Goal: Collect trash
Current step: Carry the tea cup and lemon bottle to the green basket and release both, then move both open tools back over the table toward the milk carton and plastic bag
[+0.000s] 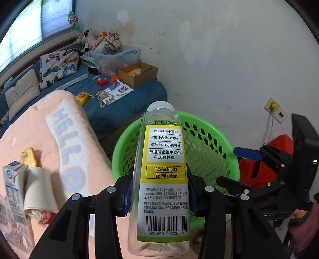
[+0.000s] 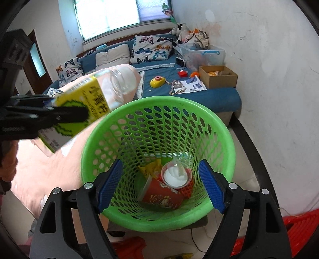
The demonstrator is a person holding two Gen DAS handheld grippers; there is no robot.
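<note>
The left gripper point(image 1: 160, 191) clamps a clear, square-shouldered plastic bottle point(image 1: 162, 175) with a glossy yellow label, just ahead of it the round green mesh basket point(image 1: 215, 143). The right gripper point(image 2: 160, 184) hangs spread wide over that basket, red paper cup point(image 2: 161, 196) below.

Bright window point(image 2: 107, 16) daylight, soft shadows, sharp focus, heavy fisheye edge warping.

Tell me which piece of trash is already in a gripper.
The clear plastic bottle with the yellow label, clamped between the left gripper fingers near the green mesh basket. The small milk carton and paper-wrapped food lie ungripped on the pink blanket.
</note>
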